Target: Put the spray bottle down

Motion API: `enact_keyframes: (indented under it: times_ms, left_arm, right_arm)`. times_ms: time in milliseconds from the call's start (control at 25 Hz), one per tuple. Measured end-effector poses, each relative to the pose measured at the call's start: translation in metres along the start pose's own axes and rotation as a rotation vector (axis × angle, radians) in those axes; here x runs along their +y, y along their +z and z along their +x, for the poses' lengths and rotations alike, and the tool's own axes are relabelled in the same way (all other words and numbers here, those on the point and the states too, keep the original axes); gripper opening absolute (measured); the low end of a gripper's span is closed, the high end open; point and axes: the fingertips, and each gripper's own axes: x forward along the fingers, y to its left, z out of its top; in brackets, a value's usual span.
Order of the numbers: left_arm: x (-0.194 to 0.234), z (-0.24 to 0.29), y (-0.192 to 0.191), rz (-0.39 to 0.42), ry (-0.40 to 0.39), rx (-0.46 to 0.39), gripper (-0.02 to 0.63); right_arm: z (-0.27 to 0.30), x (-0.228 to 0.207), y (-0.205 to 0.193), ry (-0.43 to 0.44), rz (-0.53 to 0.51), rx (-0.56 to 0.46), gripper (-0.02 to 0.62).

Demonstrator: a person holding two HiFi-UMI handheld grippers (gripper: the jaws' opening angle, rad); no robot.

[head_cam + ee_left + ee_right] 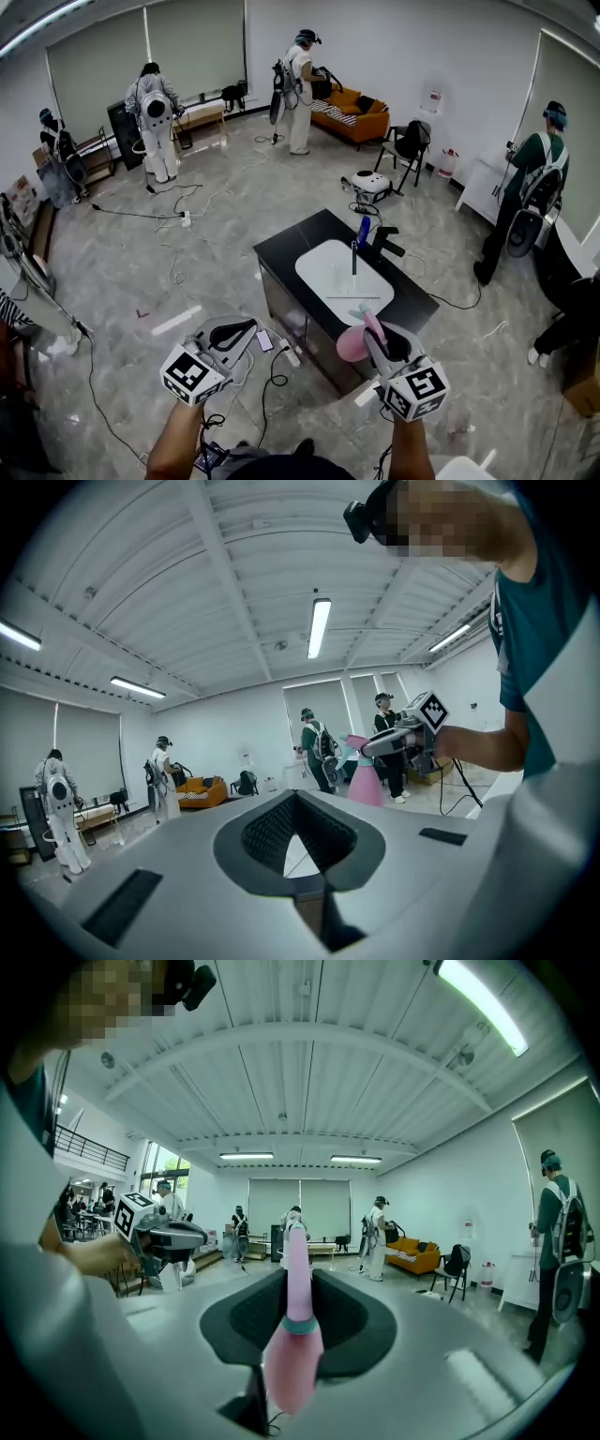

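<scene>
A pink spray bottle (pixel 352 345) with a teal collar and pink nozzle is held at the near right corner of a black counter (pixel 286 246) with a white sink. My right gripper (pixel 375 330) is shut on its neck. In the right gripper view the bottle (pixel 298 1326) stands between the jaws, nozzle pointing away. My left gripper (pixel 246 328) hangs to the left over the floor, jaw tips together with nothing between them. In the left gripper view (pixel 296 797) the bottle (pixel 364 778) shows at the right, in the other gripper.
A faucet (pixel 354 258) and a blue bottle (pixel 363 230) stand at the sink's far side. Cables trail over the grey floor (pixel 178 267). An orange sofa (pixel 352 112), a black chair (pixel 410 142) and several people with equipment stand round the room.
</scene>
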Motion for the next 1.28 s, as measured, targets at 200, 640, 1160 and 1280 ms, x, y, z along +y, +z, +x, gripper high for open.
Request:
enact_keyframes:
  times_ms: [200, 640, 1160, 1280]
  left_arm:
    - [0.006, 0.024, 0.000, 0.000, -0.014, -0.008, 0.005]
    - [0.075, 0.086, -0.005, 0.014, -0.128, -0.045, 0.005]
    - [0.206, 0.160, -0.006, 0.038, -0.281, -0.083, 0.005]
    - [0.234, 0.175, -0.009, 0.038, -0.303, -0.088, 0.005]
  right_arm:
    - [0.004, -0.019, -0.006, -0.015, 0.007, 0.007, 0.094]
    - [0.039, -0.052, -0.005, -0.164, 0.023, 0.015, 0.094]
    - [0.144, -0.082, 0.009, -0.336, 0.036, 0.031, 0.094]
    - [0.167, -0.091, 0.012, -0.369, 0.029, 0.033, 0.094]
